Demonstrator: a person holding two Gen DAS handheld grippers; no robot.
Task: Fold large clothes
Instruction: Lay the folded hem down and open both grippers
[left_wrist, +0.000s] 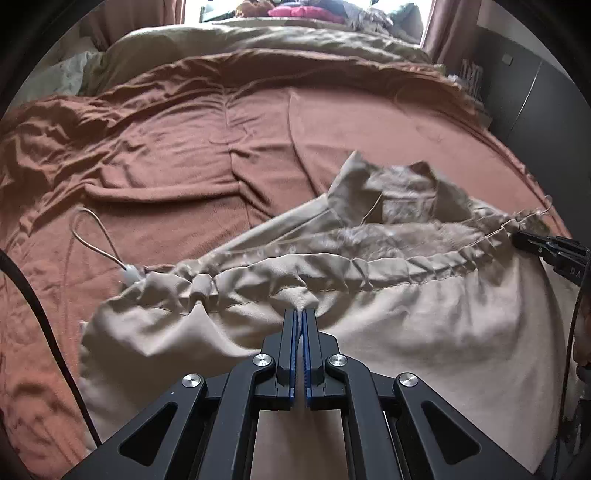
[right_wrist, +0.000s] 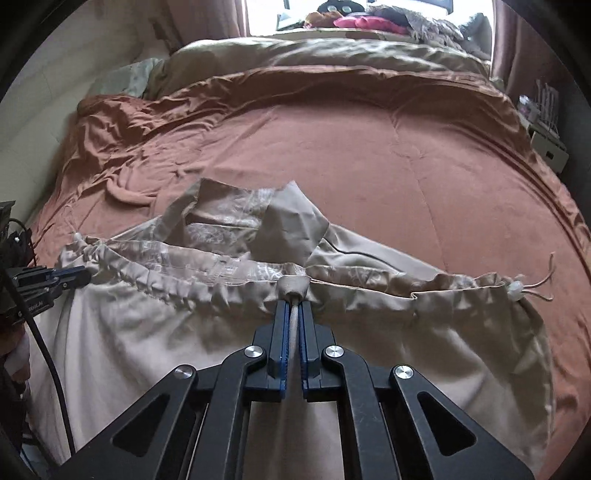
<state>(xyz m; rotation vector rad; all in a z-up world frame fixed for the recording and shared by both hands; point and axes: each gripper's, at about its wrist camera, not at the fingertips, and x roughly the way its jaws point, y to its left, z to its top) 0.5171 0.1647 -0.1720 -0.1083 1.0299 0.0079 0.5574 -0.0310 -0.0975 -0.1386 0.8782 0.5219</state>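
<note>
Left wrist view: left gripper (left_wrist: 300, 314) fingers pinch the beige jacket (left_wrist: 424, 314) lying on the brown bedspread (left_wrist: 184, 155); right gripper (right_wrist: 294, 304) fingers clamp its gathered drawstring hem (right_wrist: 207, 286).

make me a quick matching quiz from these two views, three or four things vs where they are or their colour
Things:
1. beige jacket
2. bedspread
3. left claw
4. cord stopper

Descriptions:
A. rust brown, spread over the bed
B. white, at the gathered hem's end
C. pale tan, lying on the bed
D. shut on fabric just below the gathered hem

Pairs: 1-C, 2-A, 3-D, 4-B
</note>
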